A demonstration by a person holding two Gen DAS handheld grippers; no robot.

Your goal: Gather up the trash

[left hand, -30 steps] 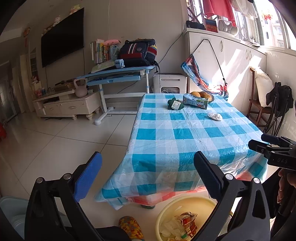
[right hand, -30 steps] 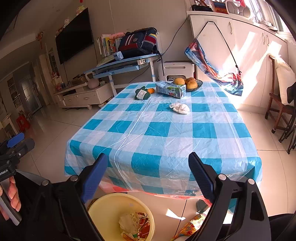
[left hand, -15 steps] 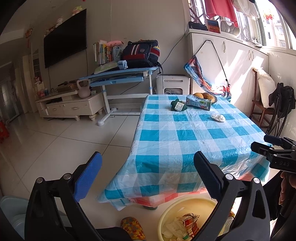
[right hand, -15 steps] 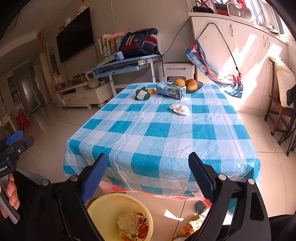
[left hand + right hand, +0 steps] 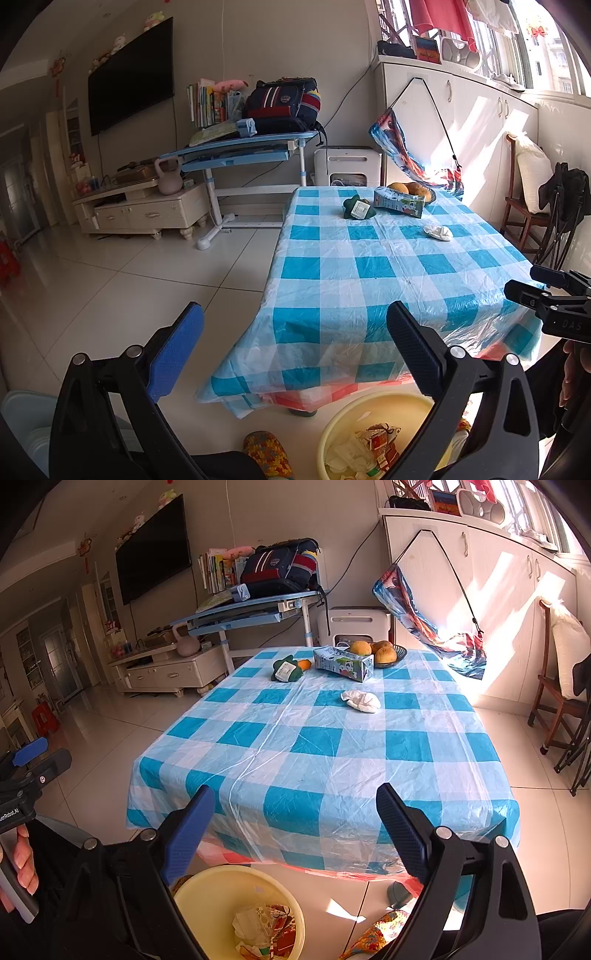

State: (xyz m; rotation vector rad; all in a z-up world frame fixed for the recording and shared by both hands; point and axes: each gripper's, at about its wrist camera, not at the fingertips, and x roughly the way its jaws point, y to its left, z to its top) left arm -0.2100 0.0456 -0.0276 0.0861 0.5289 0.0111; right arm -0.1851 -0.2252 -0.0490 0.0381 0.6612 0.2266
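Observation:
A crumpled white tissue (image 5: 438,232) (image 5: 361,700) lies on the blue-checked table (image 5: 369,280) (image 5: 314,757), towards its far right. Further back are a green packet (image 5: 286,670), a printed carton (image 5: 343,662) and a bowl of fruit (image 5: 384,651). A yellow basin (image 5: 334,421) (image 5: 221,873) with wrappers and paper in it stands on the floor at the table's near end. My left gripper (image 5: 295,312) hangs open and empty before the table's near left corner. My right gripper (image 5: 295,793) is open and empty above the basin, facing the near edge.
A wooden chair (image 5: 554,701) with a pillow and folded black frames stands to the right of the table. Behind the table are a blue desk (image 5: 240,151) with a backpack, a white appliance and a TV stand. A patterned slipper (image 5: 266,452) lies beside the basin.

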